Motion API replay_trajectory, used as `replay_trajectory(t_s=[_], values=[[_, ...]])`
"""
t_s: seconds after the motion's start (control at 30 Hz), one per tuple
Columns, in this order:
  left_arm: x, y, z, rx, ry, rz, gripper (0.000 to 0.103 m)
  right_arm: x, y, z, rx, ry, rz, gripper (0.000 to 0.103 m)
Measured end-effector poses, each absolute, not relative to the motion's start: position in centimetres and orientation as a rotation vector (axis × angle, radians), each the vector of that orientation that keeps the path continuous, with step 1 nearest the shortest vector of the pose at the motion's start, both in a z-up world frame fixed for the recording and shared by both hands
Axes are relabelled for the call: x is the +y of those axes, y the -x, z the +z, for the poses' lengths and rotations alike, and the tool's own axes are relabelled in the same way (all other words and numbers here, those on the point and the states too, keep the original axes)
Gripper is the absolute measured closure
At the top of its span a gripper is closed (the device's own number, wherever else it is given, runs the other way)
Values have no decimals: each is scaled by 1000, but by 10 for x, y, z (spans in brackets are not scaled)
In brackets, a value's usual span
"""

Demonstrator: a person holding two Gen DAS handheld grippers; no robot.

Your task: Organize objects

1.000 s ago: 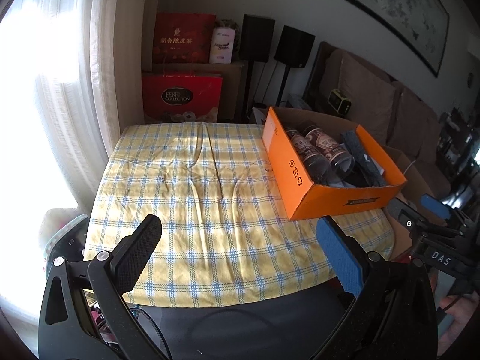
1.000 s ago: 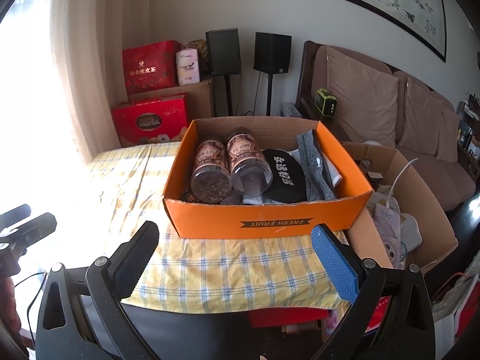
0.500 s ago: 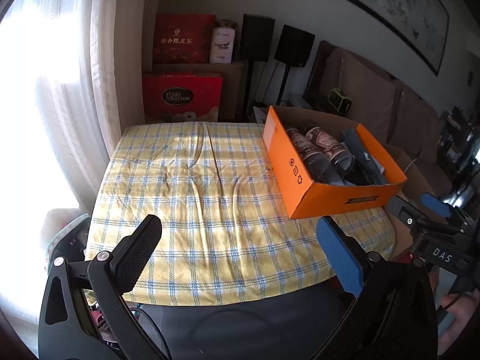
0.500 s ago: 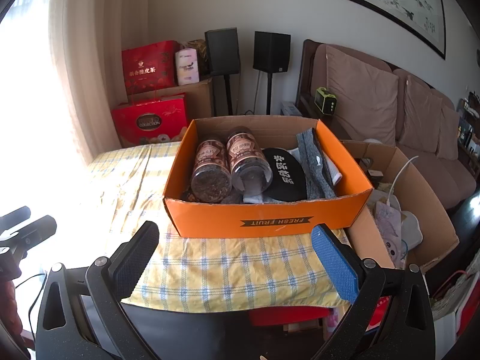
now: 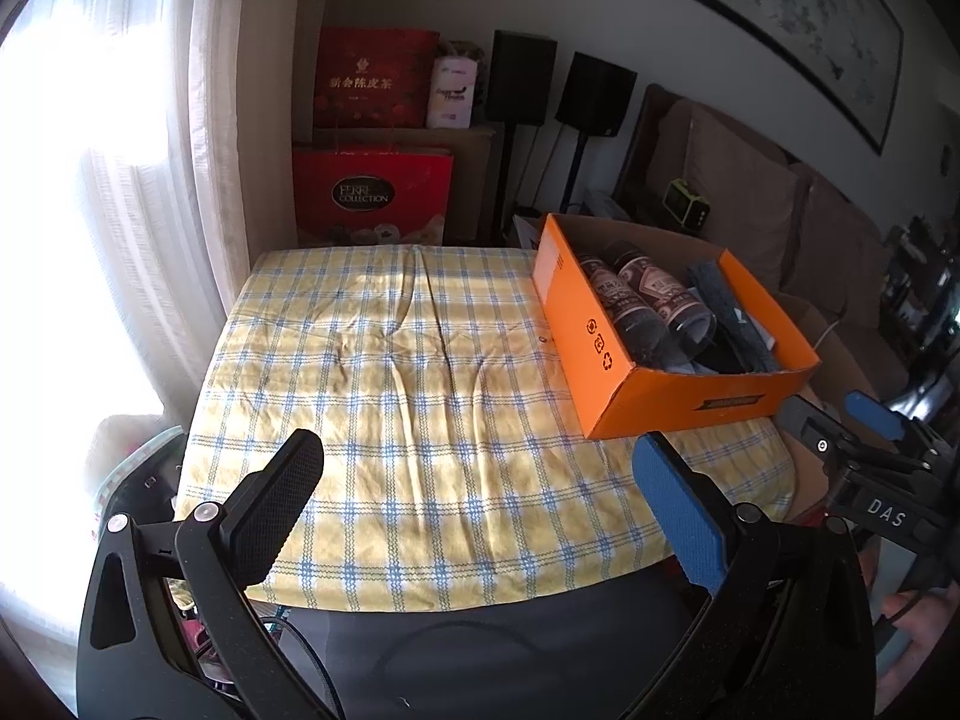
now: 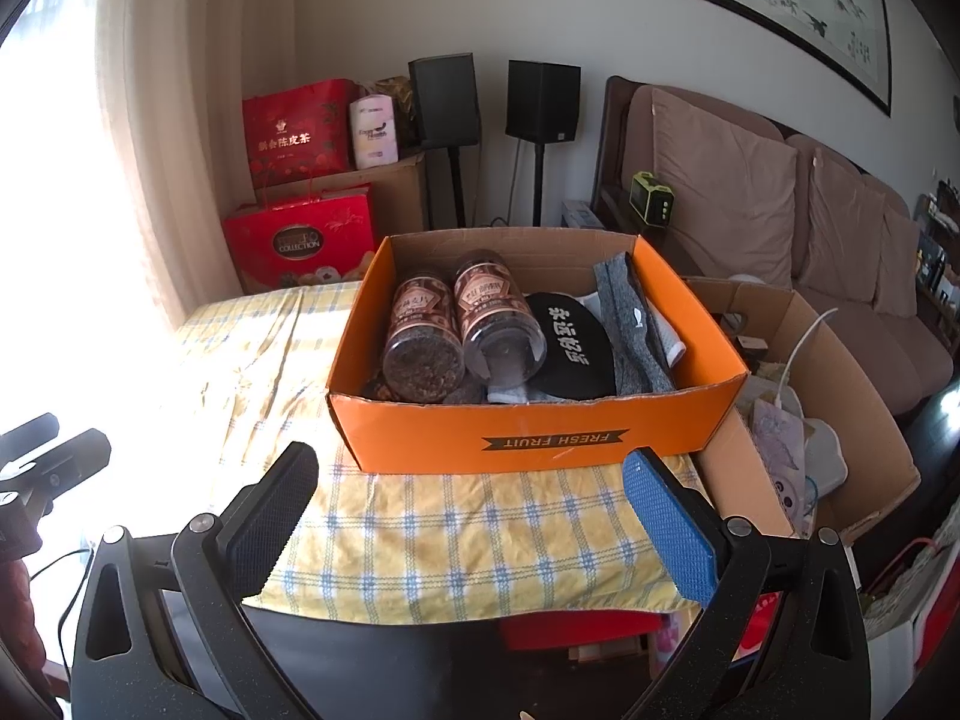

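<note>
An orange cardboard box [image 6: 540,438] [image 5: 576,330] sits on the right side of a table covered by a yellow checked cloth [image 5: 390,396]. Inside lie two clear jars with brown labels [image 6: 423,336] [image 6: 498,324], a black cap with white characters [image 6: 570,348] and grey folded cloth [image 6: 630,324]. My right gripper [image 6: 468,492] is open, hovering in front of the box above the table's near edge, holding nothing. My left gripper [image 5: 474,480] is open over the near side of the cloth, left of the box, holding nothing. The right tool [image 5: 864,462] shows at the left view's right edge.
Red gift bags [image 5: 372,198] and two black speakers [image 5: 594,96] stand beyond the table's far edge. A brown sofa [image 6: 810,222] runs along the right wall. An open brown carton [image 6: 840,396] with loose items stands right of the table. Curtains [image 5: 150,150] hang at left.
Both views have drawn back slightly from the table and box. Both grippers stay open with nothing in them.
</note>
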State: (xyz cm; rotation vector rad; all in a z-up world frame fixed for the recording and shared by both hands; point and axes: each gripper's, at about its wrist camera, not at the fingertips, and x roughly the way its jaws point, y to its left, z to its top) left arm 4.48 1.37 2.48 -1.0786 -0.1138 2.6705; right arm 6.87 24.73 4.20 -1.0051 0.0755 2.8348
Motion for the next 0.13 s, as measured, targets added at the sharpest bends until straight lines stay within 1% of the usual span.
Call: replay_trajectory(t_s=[0.13], values=[[13, -46, 25, -110, 1071, 2680, 0, 247, -69, 42, 75, 1006, 2834, 0]])
